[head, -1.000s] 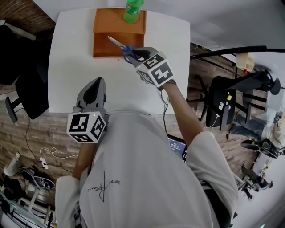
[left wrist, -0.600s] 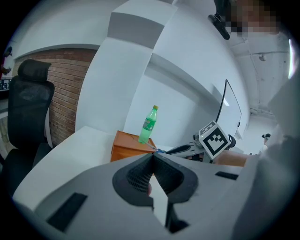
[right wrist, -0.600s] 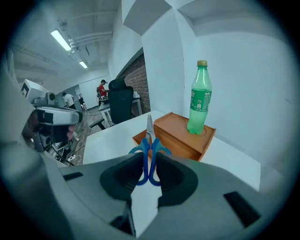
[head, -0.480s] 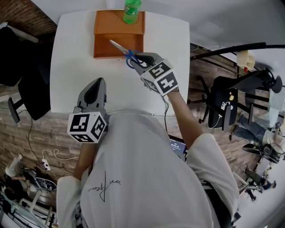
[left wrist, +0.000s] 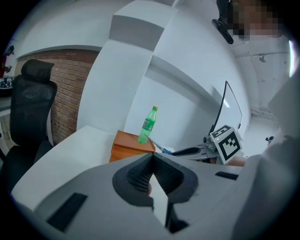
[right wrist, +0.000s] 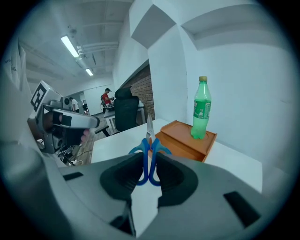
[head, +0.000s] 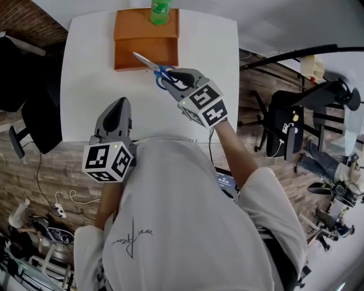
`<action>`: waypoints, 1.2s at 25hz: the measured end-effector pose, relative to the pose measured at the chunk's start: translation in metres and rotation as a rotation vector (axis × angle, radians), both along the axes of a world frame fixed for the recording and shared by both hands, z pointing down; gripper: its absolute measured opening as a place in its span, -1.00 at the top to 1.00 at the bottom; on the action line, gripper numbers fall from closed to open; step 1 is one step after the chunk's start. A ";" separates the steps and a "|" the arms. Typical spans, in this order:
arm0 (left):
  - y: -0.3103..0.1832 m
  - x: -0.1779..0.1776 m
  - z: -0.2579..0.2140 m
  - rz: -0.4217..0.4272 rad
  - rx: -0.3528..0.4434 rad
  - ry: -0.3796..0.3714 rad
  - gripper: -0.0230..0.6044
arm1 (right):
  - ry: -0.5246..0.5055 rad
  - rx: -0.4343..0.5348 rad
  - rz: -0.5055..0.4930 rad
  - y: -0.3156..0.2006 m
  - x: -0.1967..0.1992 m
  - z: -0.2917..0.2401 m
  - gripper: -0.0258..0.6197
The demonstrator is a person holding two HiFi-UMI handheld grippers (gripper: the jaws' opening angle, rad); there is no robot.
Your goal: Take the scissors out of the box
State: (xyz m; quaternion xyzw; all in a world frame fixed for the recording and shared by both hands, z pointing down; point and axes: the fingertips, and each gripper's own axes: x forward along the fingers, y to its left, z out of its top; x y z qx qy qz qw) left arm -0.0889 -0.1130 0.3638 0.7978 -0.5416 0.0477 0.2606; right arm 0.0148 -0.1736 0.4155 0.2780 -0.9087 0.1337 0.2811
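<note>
While the right gripper (head: 173, 78) is clamped on the blue handles of the scissors (head: 152, 65), they're out of the box (head: 131, 34): handles on the near side of it, closed blades pointing back toward its front edge.

- Head view: blade tip overlaps the box's near edge. Can't tell height above the table (head: 91, 85) from this angle.
- Right gripper view: jaws pressed on both handle loops, scissors (right wrist: 149, 140) standing between them at the right gripper (right wrist: 149, 161), box (right wrist: 180, 140) beyond and to the right, nothing lying on its top but the green bottle (right wrist: 202, 110). Head view cuts that bottle (head: 160, 8) off at the frame edge.
- Left gripper view: side-on look at the box (left wrist: 125, 147) with the bottle (left wrist: 148, 125) upright on its far end and the blades clear of the box, just right of it.

Left gripper (head: 116, 111) sits well short of the box, at the table's near edge; its own view shows the left gripper (left wrist: 152, 161) with jaw tips together, nothing between.
</note>
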 end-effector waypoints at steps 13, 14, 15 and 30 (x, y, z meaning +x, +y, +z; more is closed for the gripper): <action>-0.001 0.003 -0.001 -0.012 0.005 0.008 0.90 | -0.101 0.000 0.047 0.020 0.010 -0.018 0.62; -0.001 0.003 -0.001 -0.011 0.005 0.008 0.90 | -0.108 0.001 0.053 0.022 0.011 -0.019 0.62; -0.001 0.002 -0.001 -0.011 0.007 0.010 0.90 | -0.115 0.006 0.059 0.023 0.010 -0.020 0.62; -0.002 0.006 0.000 -0.005 0.002 0.030 0.90 | -0.206 0.035 0.116 0.048 0.021 -0.030 0.62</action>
